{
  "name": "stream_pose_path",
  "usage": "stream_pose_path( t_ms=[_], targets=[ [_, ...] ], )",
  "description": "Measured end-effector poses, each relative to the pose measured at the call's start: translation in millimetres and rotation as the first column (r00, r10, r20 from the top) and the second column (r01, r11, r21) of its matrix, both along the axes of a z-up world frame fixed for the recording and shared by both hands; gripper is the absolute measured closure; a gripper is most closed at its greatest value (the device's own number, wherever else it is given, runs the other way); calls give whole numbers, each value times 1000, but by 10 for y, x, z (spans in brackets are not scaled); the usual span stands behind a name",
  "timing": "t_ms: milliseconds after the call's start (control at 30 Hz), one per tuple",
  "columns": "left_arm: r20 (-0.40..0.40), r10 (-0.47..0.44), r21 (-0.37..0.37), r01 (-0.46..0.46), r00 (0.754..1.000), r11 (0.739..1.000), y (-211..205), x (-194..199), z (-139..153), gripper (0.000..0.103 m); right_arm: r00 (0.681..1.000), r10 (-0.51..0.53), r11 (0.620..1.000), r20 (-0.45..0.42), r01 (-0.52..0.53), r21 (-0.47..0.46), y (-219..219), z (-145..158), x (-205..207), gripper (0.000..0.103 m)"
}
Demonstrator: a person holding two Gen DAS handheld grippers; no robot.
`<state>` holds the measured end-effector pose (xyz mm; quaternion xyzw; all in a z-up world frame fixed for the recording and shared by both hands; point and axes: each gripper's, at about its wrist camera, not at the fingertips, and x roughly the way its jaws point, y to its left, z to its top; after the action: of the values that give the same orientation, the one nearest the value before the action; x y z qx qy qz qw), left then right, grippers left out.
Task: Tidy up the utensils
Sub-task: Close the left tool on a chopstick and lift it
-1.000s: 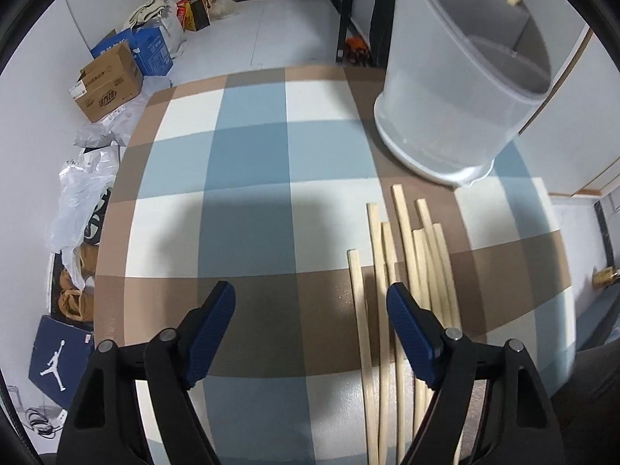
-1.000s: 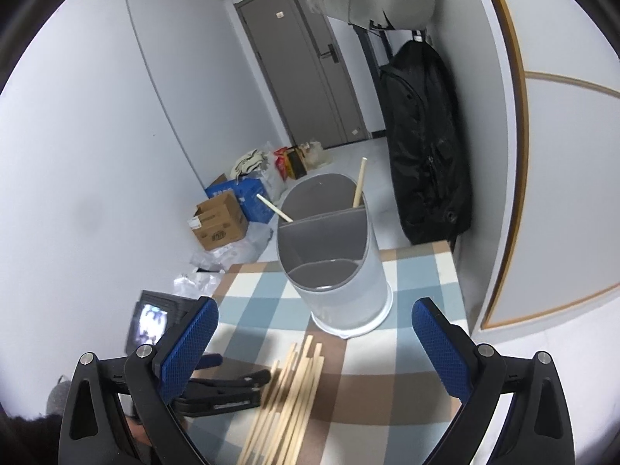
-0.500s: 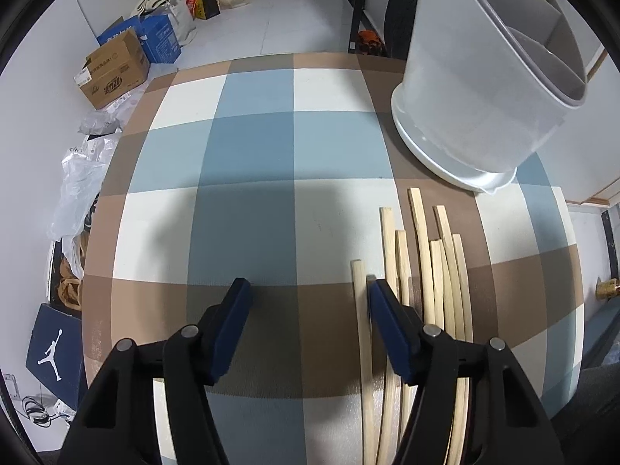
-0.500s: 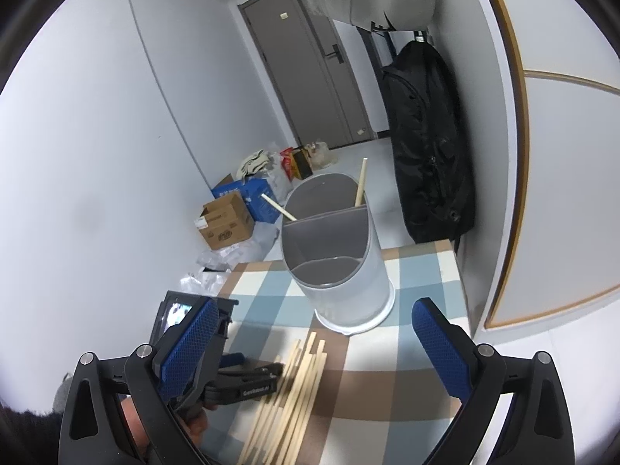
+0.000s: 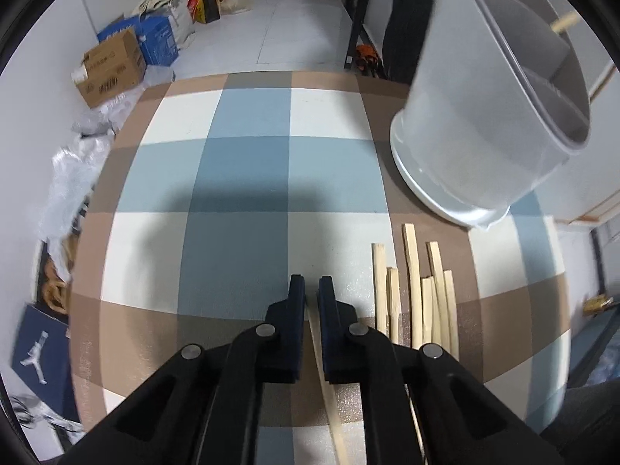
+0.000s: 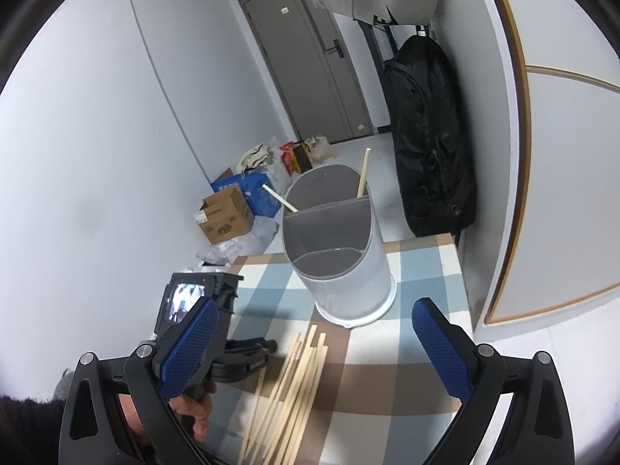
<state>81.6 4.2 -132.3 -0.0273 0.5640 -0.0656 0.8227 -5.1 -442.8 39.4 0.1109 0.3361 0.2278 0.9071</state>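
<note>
My left gripper [image 5: 311, 285] points down at the checked tablecloth [image 5: 240, 178]. Its jaws are closing and pinch one wooden chopstick [image 5: 325, 387], which runs back between the fingers. Several more chopsticks [image 5: 418, 302] lie side by side just right of it. The grey divided utensil holder [image 5: 484, 116] stands upright beyond them at the far right. From the right wrist view, the holder [image 6: 341, 263] has two chopsticks [image 6: 363, 172] standing in it. There the left gripper [image 6: 252, 348] rests at the left edge of the chopstick pile [image 6: 294, 379]. My right gripper [image 6: 314, 306] hangs open above the table, holding nothing.
A person's hand [image 6: 193, 414] grips the left tool. Cardboard boxes [image 5: 112, 66] and plastic bags [image 5: 73, 162] lie on the floor beyond the table's left edge. A black bag [image 6: 426, 135] hangs by the wall behind the holder. The table's right edge runs near a wall.
The left gripper's jaws went from wide open to shut, catching the leftmost chopstick. The right gripper has kept still and open.
</note>
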Motion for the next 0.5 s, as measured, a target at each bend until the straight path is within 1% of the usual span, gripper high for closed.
stream_pose_path(
  t_ms=[67, 133, 267, 367, 433, 467, 500],
  targets=[
    [-8, 14, -37, -14, 1000, 999, 51, -5, 8, 100, 1000, 7, 1000, -9, -7, -4, 33, -25, 11, 2],
    [-5, 18, -48, -18, 1000, 999, 83, -2, 27, 100, 999, 27, 1000, -24, -27, 0, 78, -52, 29, 2],
    [29, 22, -86, -19, 999, 996, 168, -60, 139, 101, 996, 77, 997, -54, -77, -3, 201, -120, 37, 4],
    [75, 35, -128, -25, 997, 991, 256, -107, 282, 101, 988, 119, 991, -101, -123, -43, 361, -230, 78, 17],
    [106, 38, -140, -23, 994, 990, 288, -152, 366, 101, 979, 144, 985, -143, -156, -79, 477, -332, 117, 30],
    [122, 38, -142, -20, 992, 990, 311, -152, 393, 101, 974, 158, 979, -164, -176, -100, 546, -386, 139, 32],
    [137, 39, -154, -18, 990, 988, 337, -168, 432, 101, 968, 173, 974, -182, -196, -115, 606, -439, 159, 37]
  ],
)
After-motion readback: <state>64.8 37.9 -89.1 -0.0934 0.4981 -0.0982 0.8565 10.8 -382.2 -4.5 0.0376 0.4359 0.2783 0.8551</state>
